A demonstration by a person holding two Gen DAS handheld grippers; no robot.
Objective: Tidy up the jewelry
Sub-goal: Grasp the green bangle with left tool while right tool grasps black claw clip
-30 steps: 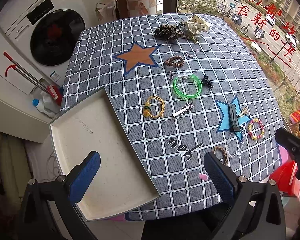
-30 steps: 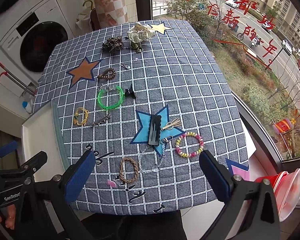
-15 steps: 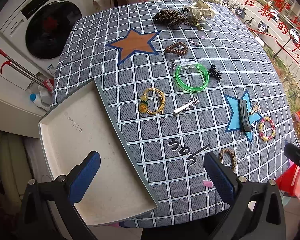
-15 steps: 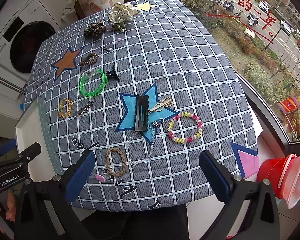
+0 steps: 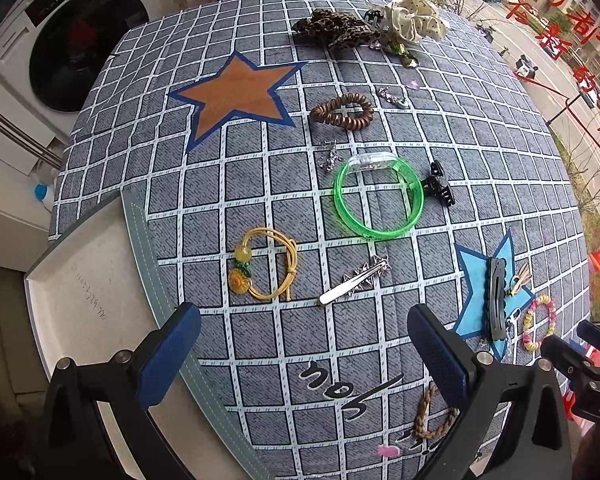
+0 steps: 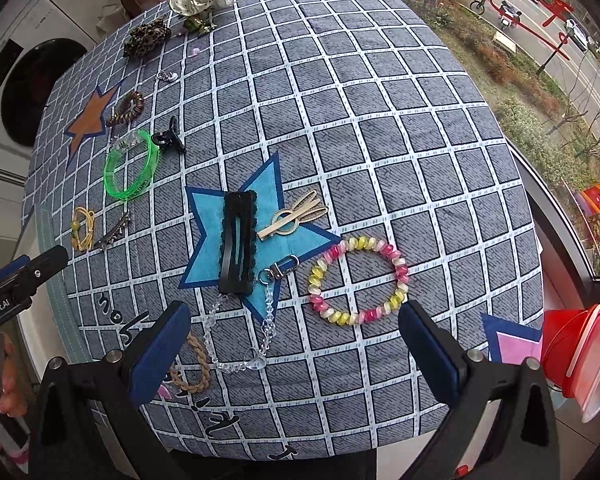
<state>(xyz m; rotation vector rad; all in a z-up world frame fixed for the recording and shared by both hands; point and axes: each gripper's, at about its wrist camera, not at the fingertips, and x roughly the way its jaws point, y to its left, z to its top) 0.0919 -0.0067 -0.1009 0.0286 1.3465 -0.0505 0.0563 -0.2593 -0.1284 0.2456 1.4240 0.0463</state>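
While both grippers were held spread and empty | right gripper was poised nearest the beaded bracelet, at 1 o'clock on the tablecloth | black hair clip, long axis toward 12, and crystal chain crowded 11 | left gripper was kept by the tray.

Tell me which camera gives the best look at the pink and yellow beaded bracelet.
The right wrist view: the pink and yellow beaded bracelet lies whole and large just ahead of the open right gripper. In the left wrist view the same bracelet is small, squeezed at the right edge.
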